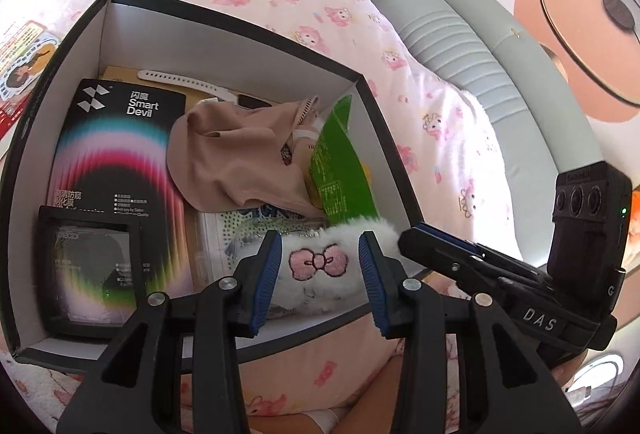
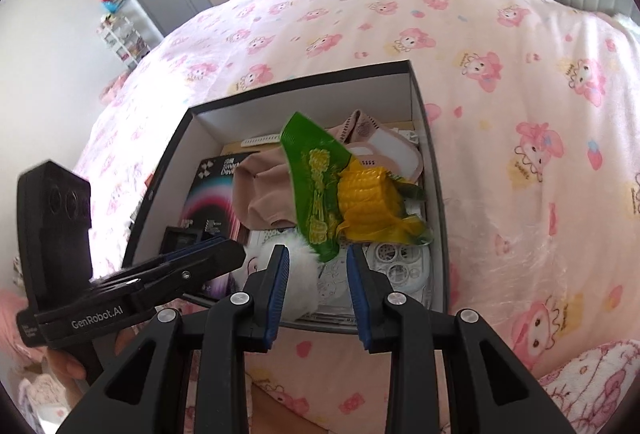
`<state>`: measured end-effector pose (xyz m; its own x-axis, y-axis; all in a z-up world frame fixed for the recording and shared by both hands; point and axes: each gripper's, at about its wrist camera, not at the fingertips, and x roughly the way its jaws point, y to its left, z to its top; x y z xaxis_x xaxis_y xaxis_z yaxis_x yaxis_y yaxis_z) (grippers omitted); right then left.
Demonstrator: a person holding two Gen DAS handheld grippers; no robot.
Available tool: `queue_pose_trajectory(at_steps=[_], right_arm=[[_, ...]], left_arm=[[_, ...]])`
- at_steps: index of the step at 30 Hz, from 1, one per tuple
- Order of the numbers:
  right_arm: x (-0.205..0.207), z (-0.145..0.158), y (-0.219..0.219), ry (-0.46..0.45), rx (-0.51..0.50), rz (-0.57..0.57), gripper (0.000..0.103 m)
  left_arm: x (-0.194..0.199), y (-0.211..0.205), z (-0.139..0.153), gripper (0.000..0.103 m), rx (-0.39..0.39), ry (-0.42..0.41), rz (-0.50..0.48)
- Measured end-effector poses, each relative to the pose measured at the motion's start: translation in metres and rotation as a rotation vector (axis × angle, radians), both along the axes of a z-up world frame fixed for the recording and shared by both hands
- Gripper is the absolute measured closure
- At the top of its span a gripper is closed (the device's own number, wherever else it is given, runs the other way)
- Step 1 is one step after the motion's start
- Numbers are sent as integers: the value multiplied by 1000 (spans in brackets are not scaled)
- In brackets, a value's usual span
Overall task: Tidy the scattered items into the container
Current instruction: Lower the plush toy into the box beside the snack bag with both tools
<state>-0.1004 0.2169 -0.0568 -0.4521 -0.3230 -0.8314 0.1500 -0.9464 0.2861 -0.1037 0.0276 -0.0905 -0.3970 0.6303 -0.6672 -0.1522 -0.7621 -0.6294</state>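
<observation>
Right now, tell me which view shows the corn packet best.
The right wrist view: the corn packet faces the camera, with its green wrapper and yellow cob plain, lying in the box. The left wrist view shows only its green back, edge-on, with a sliver of yellow.

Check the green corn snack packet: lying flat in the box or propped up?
Propped up. The green corn snack packet leans tilted across the beige cloth, its top edge raised toward the black box's rim.
</observation>
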Motion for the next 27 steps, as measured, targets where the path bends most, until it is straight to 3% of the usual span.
queue_pose_trajectory(at_steps=[23,27], right_arm=[[-10,-35,2,-98,85,-29,77],[-8,-24,8,-67,22,-39,77]], left_arm=[[-2,17,-4,63,-115,1,-2],[-5,21,-6,63,-133,-9,-10]])
